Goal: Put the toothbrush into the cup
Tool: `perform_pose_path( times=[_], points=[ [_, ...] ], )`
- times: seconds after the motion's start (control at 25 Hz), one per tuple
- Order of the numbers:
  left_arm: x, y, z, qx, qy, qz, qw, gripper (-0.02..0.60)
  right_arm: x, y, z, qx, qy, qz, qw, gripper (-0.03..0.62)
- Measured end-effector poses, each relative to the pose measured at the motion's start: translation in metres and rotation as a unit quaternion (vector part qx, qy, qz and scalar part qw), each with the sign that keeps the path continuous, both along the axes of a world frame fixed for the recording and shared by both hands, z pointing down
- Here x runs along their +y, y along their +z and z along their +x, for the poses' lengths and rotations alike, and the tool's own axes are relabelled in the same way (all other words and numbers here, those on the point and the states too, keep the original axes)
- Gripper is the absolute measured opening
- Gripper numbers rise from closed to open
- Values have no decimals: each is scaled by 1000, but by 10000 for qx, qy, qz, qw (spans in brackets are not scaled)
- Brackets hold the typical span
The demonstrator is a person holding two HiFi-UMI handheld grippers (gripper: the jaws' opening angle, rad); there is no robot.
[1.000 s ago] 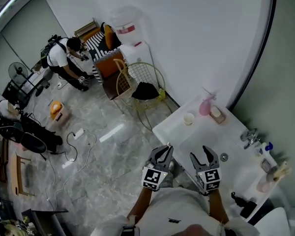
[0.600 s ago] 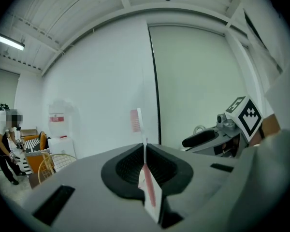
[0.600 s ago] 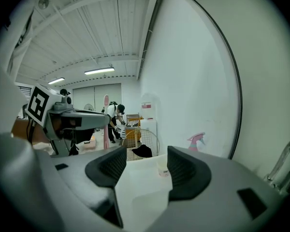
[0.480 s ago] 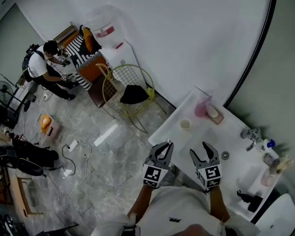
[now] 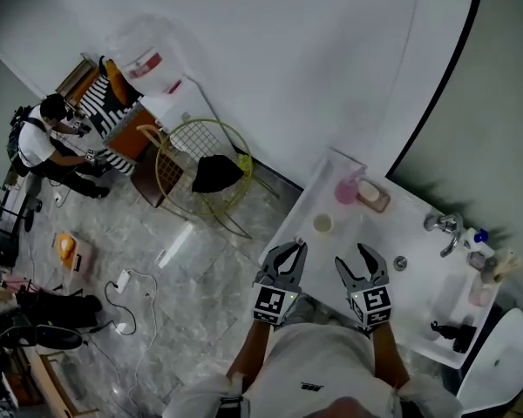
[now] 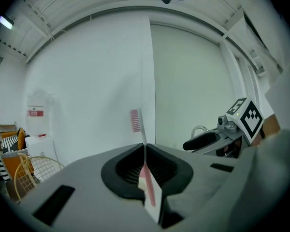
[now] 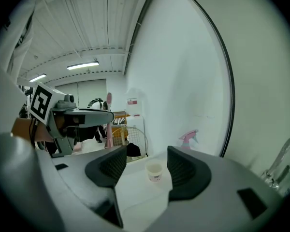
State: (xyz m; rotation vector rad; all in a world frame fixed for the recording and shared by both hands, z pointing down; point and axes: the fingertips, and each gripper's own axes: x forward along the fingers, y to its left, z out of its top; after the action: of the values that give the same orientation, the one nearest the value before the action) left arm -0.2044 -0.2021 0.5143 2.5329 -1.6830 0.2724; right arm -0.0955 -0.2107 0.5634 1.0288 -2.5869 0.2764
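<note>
White washroom bench point(image 5: 376, 244) is lying ahead | left gripper point(image 5: 284, 255) fingers are pinching slim pink-and-white toothbrush point(image 6: 148, 190) upright, bristles up | small white cup point(image 5: 322, 223) is standing on bench just ahead-right, nearer left | right gripper point(image 5: 361, 263) fingers are gaping, empty.

Bathroom vanity mock-up set inside an open lab/studio space. White bench point(image 5: 357, 244) carries a faucet point(image 5: 443, 226), pink spray bottle point(image 5: 347, 188) and soap dish point(image 5: 373, 196). Beside it: marble floor point(image 5: 200, 294) with loose cables point(image 5: 132, 293), water dispenser point(image 5: 150, 70), wire chair point(image 5: 192, 159), person point(image 5: 42, 143) working at gear.
</note>
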Motion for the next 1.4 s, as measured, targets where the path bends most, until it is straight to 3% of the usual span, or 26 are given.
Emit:
perform_pose_path(
  times=[0.56,1.4],
  points=[
    [-57,20,-13,307,862,-116,9957,38,-32,12,-14,181,776,-127,9967,278],
    [-107,56,-7,573,1099,-190,9921,38,-52,50,-18,331,952,-431,9940,273]
  ],
)
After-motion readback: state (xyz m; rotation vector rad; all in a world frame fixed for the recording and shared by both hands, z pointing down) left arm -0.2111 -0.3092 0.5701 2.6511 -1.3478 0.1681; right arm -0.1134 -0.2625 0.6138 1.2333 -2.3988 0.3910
